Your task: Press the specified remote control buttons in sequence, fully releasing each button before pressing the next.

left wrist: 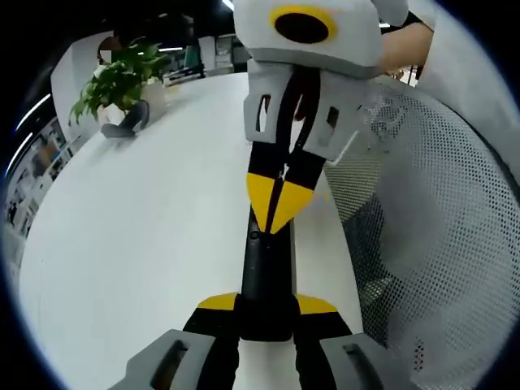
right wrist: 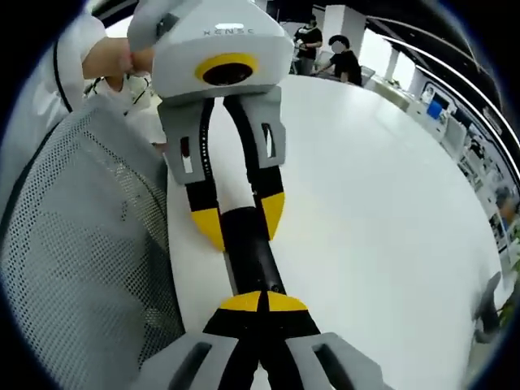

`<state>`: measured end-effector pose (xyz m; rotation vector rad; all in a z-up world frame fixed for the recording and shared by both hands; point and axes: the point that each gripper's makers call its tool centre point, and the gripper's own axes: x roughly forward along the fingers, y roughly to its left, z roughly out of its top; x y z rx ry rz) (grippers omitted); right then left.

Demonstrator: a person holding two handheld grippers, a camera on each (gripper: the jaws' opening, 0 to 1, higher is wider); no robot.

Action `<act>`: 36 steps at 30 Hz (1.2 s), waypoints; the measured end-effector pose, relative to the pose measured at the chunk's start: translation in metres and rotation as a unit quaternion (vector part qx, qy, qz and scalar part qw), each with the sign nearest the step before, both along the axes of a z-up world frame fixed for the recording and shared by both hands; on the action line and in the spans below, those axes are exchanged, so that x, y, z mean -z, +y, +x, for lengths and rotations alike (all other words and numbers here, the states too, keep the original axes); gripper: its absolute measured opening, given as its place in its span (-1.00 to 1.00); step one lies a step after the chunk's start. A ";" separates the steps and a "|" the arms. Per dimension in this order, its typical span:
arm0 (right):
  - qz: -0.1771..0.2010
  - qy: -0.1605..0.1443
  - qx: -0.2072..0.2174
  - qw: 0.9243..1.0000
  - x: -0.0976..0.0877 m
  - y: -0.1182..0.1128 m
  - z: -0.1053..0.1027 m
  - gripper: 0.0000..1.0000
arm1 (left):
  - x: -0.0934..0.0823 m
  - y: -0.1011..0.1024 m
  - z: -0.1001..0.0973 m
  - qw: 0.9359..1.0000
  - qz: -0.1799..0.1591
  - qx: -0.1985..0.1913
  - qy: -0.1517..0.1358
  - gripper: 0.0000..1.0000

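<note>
Black slim plastic remote (left wrist: 264, 280) on white table (left wrist: 138, 244): left gripper (left wrist: 266, 313) pinches one end; right gripper (left wrist: 276, 203), jaws together, presses its top.

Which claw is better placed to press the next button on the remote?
Probably right. The right claw is shut, tips on the remote; the left claw clamps the remote's end, steadying it.

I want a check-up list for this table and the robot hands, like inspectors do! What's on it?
Surface: white table, bare where visible.
Job's things: black remote, lying on the table.
Clutter: potted plant at the far edge.
Grippers: left gripper shut on the remote's end; right gripper closed, its tips on the remote's top.
Cables: nothing seen.
Surroundings: mesh chair back beside the table; people in an office beyond.
</note>
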<state>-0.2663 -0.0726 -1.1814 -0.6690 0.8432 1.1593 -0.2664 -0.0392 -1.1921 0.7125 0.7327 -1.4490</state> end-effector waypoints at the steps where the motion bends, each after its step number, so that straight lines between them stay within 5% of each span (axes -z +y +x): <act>1: -0.005 0.001 -0.006 1.000 0.000 0.000 0.000 -1.00 | 0.000 0.000 0.000 1.000 0.000 0.000 0.000 -0.53; 14: -0.042 -0.009 -0.023 0.999 0.002 0.004 0.003 -1.00 | 0.000 0.000 0.000 1.000 0.001 0.003 -0.002 -0.53; 21: 0.008 0.050 0.024 0.998 -0.001 0.002 0.003 -1.00 | 0.000 0.000 0.000 1.000 -0.003 -0.003 -0.001 -0.53; 24: -0.027 0.014 0.004 1.000 0.001 -0.007 0.013 -1.00 | 0.000 0.000 0.000 1.000 -0.004 -0.005 -0.001 -0.53; 28: -0.010 0.046 0.010 0.999 0.001 0.000 0.010 -1.00 | 0.000 0.000 0.000 1.000 -0.006 -0.005 -0.001 -0.53; 36: -0.047 0.098 0.021 0.994 0.005 0.002 0.015 -1.00 | 0.000 0.000 0.000 1.000 -0.008 -0.006 -0.001 -0.53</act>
